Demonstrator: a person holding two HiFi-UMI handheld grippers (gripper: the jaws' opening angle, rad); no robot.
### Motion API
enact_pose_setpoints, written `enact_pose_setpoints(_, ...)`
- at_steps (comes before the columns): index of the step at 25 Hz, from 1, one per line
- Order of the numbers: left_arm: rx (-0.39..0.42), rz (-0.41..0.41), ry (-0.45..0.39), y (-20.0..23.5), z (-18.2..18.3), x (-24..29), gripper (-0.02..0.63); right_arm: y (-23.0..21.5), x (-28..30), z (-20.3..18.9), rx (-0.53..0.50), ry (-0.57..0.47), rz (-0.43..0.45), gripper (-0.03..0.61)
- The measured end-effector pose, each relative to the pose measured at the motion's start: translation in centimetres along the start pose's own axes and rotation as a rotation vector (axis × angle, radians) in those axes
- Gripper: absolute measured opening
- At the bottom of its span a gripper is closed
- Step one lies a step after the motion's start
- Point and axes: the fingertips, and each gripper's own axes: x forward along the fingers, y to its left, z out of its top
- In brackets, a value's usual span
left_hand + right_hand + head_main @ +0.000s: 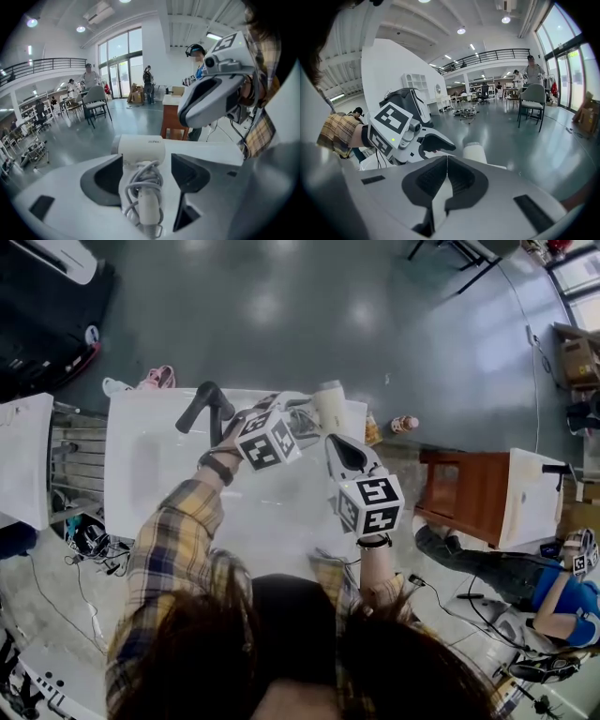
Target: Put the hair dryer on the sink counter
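Observation:
The white hair dryer (329, 406) lies at the far edge of the white sink counter (150, 493), its cord wound round the handle. In the left gripper view the hair dryer (142, 174) sits between the jaws of my left gripper (146, 177), which stand apart on either side of the handle, a small gap showing on the right. The left gripper (305, 418) reaches over the counter toward the dryer. My right gripper (339, 442) hovers just right of it, jaws closed together on nothing. The right gripper (447, 161) looks at the left gripper (433, 143) and the dryer's head (474, 153).
A black faucet (208, 404) stands at the counter's back left. To the right are a brown wooden cabinet (464, 488) with a white top, and a small bottle (405, 424) on the floor. Another white counter (23, 460) stands at the left. A person (562, 601) crouches at lower right.

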Motion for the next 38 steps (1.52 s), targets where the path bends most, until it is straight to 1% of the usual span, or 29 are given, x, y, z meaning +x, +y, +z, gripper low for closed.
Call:
enact_pose_setpoints(4,0.015,0.024,-0.04,-0.3,2.0,-1.1,0.301,-0.1,-0.7,0.9,-0.017,-0.025,-0.012,0.015)
enact_pose_setpoints(7,0.004,0.045,-0.077,-0.6,3.1,-2.4,0.301,-0.1,-1.3,1.4,-0.021,-0.043,-0.025,0.015)
enact_pose_setpoints(11,-0.051,0.085,-0.143,-0.3,4.4,-4.5,0.301,-0.1,-1.7,2.3,-0.035,-0.062,-0.035,0.015)
enact_pose_setpoints(14,-0.101,0.123,-0.215,-0.1,5.8,-6.3,0.301,0.0,-2.0,3.2,-0.046,-0.081,-0.036,0.015)
enact_pose_setpoints(19,-0.136,0.194,-0.312,0.3,7.3,-9.1,0.301,0.4,-2.1,5.4,-0.077,-0.12,-0.038,0.015)
enact_pose_setpoints(24,-0.182,0.265,-0.409,0.4,8.8,-12.6,0.299,1.8,-2.7,7.8,-0.103,-0.171,-0.02,0.015)
enact_pose_setpoints(28,-0.191,0.336,-0.476,0.4,10.2,-15.6,0.272,3.5,-3.7,9.7,-0.119,-0.228,0.013,0.015)
enact_pose_setpoints(33,-0.269,0.423,-0.567,1.0,10.5,-19.7,0.226,5.6,-4.6,12.4,-0.131,-0.299,0.056,0.015)
enact_pose_setpoints(36,-0.269,0.474,-0.589,1.1,10.4,-21.4,0.18,6.8,-5.0,13.5,-0.144,-0.328,0.088,0.015)
enact_pose_setpoints(38,-0.288,0.487,-0.604,0.8,10.2,-22.1,0.152,7.7,-5.1,13.8,-0.148,-0.339,0.108,0.015)
